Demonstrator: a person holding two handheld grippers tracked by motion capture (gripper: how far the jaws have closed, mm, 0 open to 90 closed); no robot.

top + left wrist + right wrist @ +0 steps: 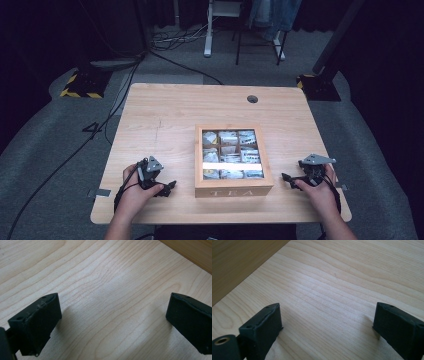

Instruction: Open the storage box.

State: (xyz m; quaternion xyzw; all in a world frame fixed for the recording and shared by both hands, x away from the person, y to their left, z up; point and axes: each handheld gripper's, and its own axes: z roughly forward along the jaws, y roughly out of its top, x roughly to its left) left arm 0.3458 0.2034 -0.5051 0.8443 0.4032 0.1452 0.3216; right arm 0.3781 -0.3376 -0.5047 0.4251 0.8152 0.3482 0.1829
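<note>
Wooden tea box (233, 189) sits near the front of the table (165, 110), between the two grippers. Its front says TEA. Little tea bags (231, 154) show through its see-through lid. The left gripper (167, 187) and right gripper (286, 178) rest on the light wood on each side, jaws spread wide, holding nothing. Grey carpet (45, 165) and black cables (100, 130) lie around the table.

Closed glass-lidded wooden tea box (233, 187) sits mid-table.
</note>
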